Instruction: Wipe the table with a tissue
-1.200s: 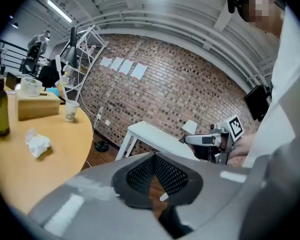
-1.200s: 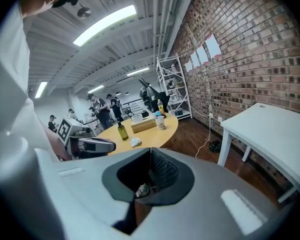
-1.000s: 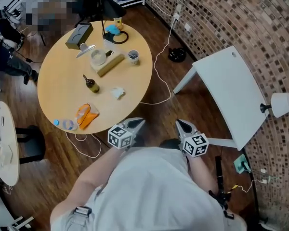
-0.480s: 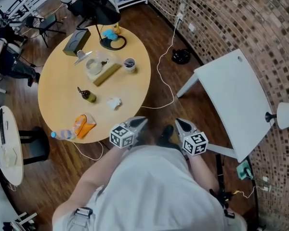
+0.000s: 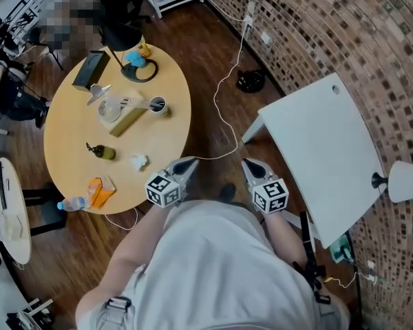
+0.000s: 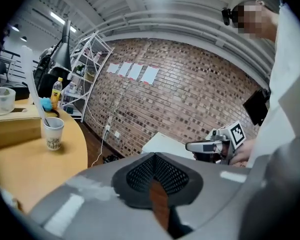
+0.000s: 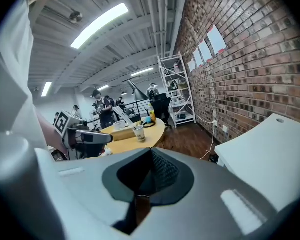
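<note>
**Grippers.** Both grippers are held in front of the person's torso, side by side and apart, over the wooden floor.
- Left gripper [image 5: 190,162]: the jaws are clenched together with nothing between them (its own view shows the pads meeting along one seam). Its tip points toward the near edge of the round table [image 5: 65,133] and is not touching it.
- Right gripper [image 5: 246,163]: the jaws are likewise pressed together and empty.

**Task item.** The tissue [image 5: 139,161] lies crumpled on the round table, near the edge closest to the person. In the head view it is to the left of the left gripper and clear of both grippers.

**Other items on the round table.**
- A small dark bottle [image 5: 100,151] lies near the tissue.
- An orange packet [image 5: 100,190] and a clear plastic bottle [image 5: 71,203] sit at the near rim.
- A paper cup [image 5: 157,105] stands just beside a wooden block [image 5: 127,120], further back.

**Surroundings.** A white table [image 5: 316,143] stands to the right of the right gripper, along the brick wall [image 5: 330,26].
</note>
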Demonstrator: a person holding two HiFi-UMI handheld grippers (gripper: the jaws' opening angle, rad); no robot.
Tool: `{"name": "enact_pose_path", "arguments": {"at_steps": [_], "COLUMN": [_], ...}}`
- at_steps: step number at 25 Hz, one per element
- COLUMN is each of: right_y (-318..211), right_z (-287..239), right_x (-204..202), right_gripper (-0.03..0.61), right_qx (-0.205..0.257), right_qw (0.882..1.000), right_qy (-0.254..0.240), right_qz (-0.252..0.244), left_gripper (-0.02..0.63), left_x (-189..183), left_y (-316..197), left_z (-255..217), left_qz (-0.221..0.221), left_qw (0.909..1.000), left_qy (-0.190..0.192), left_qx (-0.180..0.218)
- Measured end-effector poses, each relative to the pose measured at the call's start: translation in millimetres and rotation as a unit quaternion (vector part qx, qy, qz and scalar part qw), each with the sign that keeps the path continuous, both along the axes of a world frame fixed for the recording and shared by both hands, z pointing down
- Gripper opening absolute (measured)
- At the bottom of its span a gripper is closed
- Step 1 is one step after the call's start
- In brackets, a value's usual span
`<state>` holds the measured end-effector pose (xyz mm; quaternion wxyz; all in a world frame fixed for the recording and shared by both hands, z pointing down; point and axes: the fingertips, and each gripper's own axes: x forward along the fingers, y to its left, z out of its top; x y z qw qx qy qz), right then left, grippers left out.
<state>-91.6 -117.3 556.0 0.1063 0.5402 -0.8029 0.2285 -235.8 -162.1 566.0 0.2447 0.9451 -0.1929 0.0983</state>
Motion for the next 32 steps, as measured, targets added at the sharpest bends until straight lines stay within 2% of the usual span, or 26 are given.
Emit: {"name": "enact_pose_path", "arguments": {"at_steps": [7,10,13,16,20,25,27,30,32], "right_y": [-24.4,-34.8,-44.0,-61.6,-86.5,-118.4,-125.4,-131.8,-133.2], "right_z": [1.2,-4.4,-10.2,-15.4,-23.5,-28.8,-32.1,-34.8,-33.7], "right_x": [31.9,42.2,34.8,17.2,0.7,-0.5,-6.3,-14.1,-16.0], "right_gripper": [0.008,0.008,0.009,0.009,0.009,0.008,0.008,0.009,0.009], "right_qx": [0.003,0.008,0.016,0.019,0.027,0.028,0.03,0.031,0.024], "right_qw": [0.999,0.999,0.997,0.993,0.991,0.991,0.99,0.991,0.992], "right_qy": [-0.014,-0.023,-0.03,-0.03,-0.03,-0.016,-0.013,-0.017,-0.022], "right_qz": [-0.03,-0.042,-0.07,-0.111,-0.124,-0.133,-0.137,-0.133,-0.125], "left_gripper": [0.005,0.005,0.005,0.005,0.006,0.064,0.093,0.179,0.259], "left_x": [16.5,19.3,6.9,-29.8,-105.3,-189.5,-214.5,-242.1,-253.9], "left_y": [-31.0,-43.9,-61.5,-86.3,-125.8,-176.3,-192.5,-219.9,-238.6], "left_z": [-3.7,-4.4,-8.1,-11.6,-19.6,-40.9,-49.7,-61.7,-69.9], "left_qz": [-0.057,-0.074,-0.101,-0.174,-0.291,-0.425,-0.457,-0.495,-0.511], "left_qw": [0.9983,0.9972,0.9946,0.9847,0.9564,0.9008,0.8827,0.8567,0.8435], "left_qy": [0.005,-0.009,-0.023,-0.011,0.021,0.09,0.11,0.146,0.164], "left_qx": [-0.002,-0.003,-0.004,-0.009,-0.007,-0.008,-0.002,-0.004,-0.002]}}
